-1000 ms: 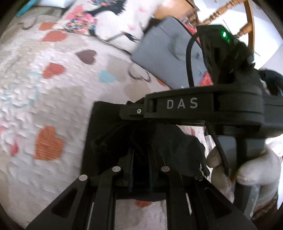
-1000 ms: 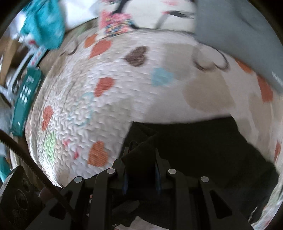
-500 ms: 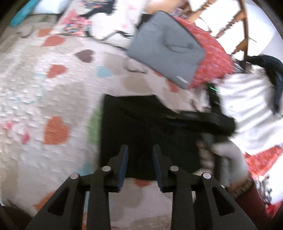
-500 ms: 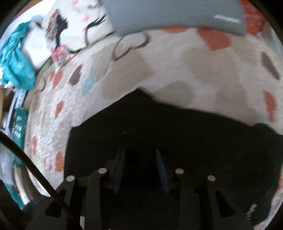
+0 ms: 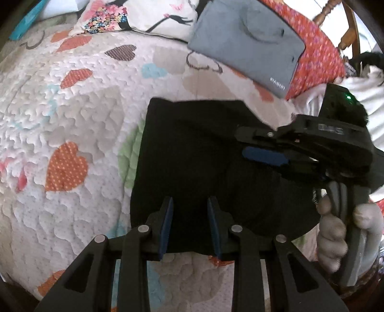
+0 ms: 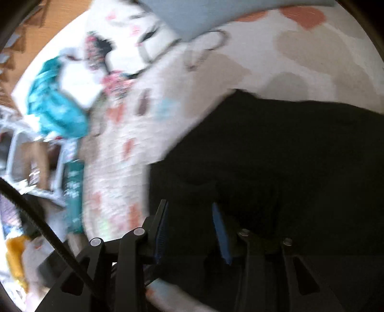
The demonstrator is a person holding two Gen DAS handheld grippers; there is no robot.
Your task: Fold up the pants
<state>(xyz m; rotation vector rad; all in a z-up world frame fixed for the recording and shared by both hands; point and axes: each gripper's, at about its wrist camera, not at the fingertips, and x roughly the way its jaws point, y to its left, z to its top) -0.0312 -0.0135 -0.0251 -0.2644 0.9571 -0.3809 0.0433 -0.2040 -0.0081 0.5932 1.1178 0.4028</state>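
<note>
The black pants [image 5: 204, 153] lie folded into a flat rectangle on the heart-patterned quilt [image 5: 72, 108]. My left gripper [image 5: 189, 225] is open and empty, just above the near edge of the pants. My right gripper [image 6: 189, 230] is open over the pants [image 6: 276, 168] with nothing between its pads. In the left wrist view the right gripper [image 5: 264, 154] hovers over the right side of the pants, held by a gloved hand [image 5: 336, 230].
A folded grey garment [image 5: 244, 43] lies on a red patterned cloth [image 5: 319, 55] at the back right. A printed pillow [image 5: 134, 14] lies at the back. Teal cloth [image 6: 55, 105] and clutter lie beyond the bed's left edge.
Both grippers let go of the pants and opened. The left gripper pulled back toward the near edge. The right gripper swung to the right side. The pants now lie flat and folded.
</note>
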